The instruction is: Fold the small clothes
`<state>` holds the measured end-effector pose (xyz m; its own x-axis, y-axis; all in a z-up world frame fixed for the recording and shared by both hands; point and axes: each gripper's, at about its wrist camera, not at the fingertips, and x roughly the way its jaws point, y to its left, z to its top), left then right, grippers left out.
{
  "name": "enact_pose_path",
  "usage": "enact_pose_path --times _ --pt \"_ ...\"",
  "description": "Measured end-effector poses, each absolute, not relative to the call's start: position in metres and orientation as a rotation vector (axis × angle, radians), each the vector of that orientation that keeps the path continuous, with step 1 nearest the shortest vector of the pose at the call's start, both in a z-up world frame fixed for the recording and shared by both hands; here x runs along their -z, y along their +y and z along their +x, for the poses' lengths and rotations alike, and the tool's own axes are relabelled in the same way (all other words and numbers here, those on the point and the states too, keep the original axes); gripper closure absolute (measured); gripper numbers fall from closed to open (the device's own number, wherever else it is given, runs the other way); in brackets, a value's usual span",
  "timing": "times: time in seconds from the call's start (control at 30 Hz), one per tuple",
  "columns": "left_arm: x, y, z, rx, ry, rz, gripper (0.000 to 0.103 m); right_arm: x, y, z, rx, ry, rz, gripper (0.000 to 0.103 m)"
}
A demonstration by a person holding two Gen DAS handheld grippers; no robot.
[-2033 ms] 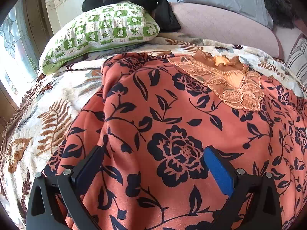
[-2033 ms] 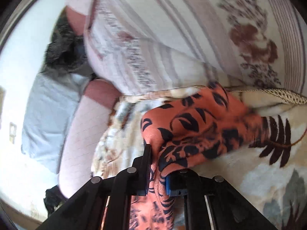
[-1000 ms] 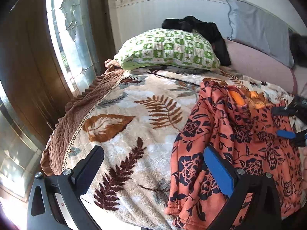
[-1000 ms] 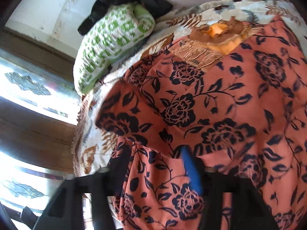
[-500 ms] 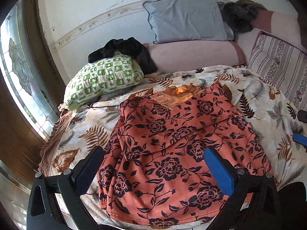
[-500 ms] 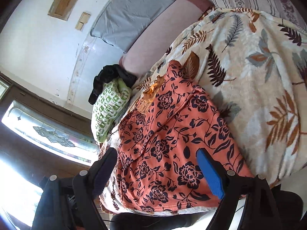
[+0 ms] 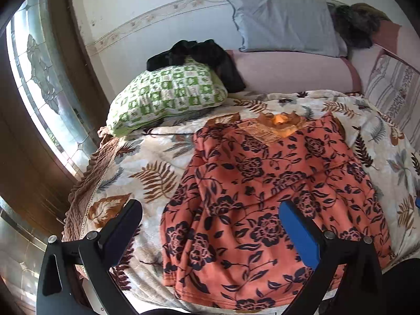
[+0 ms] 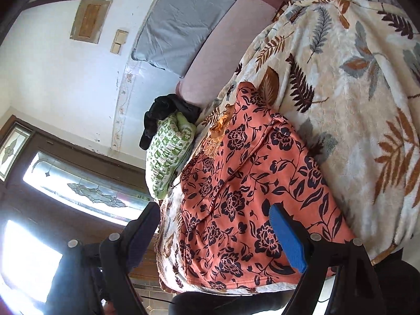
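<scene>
I'm holding both tools spread and empty, left tool and right tool, above the near hem of the orange black-flowered fleece top, itself flat on the leaf-print bed blanket.

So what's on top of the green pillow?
A crumpled black cloth lies over the far end of the green pillow. Whatever sits beneath the cloth is covered, so I can't see it.

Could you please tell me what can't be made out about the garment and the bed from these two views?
- Garment near hem: left wrist view, cut by the bottom edge and that gripper's blue pad.
- Folded-under sleeves: both views, hidden by the top layer.
- Bed right side: right wrist view, cut by the edge.
- Black cloth: too bunched to identify.
</scene>
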<state>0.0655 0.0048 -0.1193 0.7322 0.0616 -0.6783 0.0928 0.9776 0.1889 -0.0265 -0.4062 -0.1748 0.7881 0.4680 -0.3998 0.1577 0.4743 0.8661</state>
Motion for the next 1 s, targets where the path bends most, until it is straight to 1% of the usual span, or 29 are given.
enact_pose_path --times 0.1,0.17,0.27,0.4,0.57,0.67,0.77,0.83,0.87,0.9,0.93,0.97,1.0 --pt "0.128 0.06 0.089 -0.093 0.779 0.156 0.0 0.186 -0.407 -0.01 -0.242 0.647 1.139 0.018" --pt "0.137 0.093 0.103 -0.159 0.793 0.138 0.0 0.193 -0.4 0.008 -0.265 0.656 1.147 0.023" --pt "0.153 0.129 0.122 -0.223 0.828 0.127 0.0 0.205 -0.381 0.045 -0.286 0.719 1.122 0.023" --pt "0.177 0.159 0.152 -0.252 0.887 0.109 0.0 0.223 -0.367 0.097 -0.281 0.753 1.115 0.024" --pt "0.192 0.159 0.177 -0.208 0.934 0.05 0.0 0.242 -0.338 0.168 -0.307 0.825 1.07 0.024" --pt "0.199 0.137 0.186 -0.098 0.941 0.01 0.0 0.252 -0.315 0.199 -0.346 0.874 1.022 0.024" --pt "0.214 0.106 0.207 0.001 0.989 0.003 0.0 0.263 -0.3 0.212 -0.37 0.922 0.961 0.024" --pt "0.224 0.088 0.225 0.063 1.009 -0.005 0.011 0.272 -0.301 0.214 -0.37 0.932 0.94 0.024" --pt "0.23 0.079 0.236 0.087 1.02 -0.002 0.021 0.277 -0.305 0.214 -0.367 0.932 0.941 0.024" --pt "0.237 0.072 0.246 0.094 1.042 0.001 0.036 0.282 -0.311 0.215 -0.37 0.928 0.954 0.024" --pt "0.244 0.066 0.255 0.098 1.073 -0.005 0.045 0.287 -0.318 0.216 -0.371 0.922 0.975 0.024" --pt "0.251 0.06 0.262 0.12 1.107 -0.02 0.063 0.292 -0.324 0.219 -0.367 0.916 0.998 0.024" --pt "0.257 0.054 0.268 0.15 1.134 -0.034 0.067 0.297 -0.331 0.222 -0.361 0.91 1.021 0.024"
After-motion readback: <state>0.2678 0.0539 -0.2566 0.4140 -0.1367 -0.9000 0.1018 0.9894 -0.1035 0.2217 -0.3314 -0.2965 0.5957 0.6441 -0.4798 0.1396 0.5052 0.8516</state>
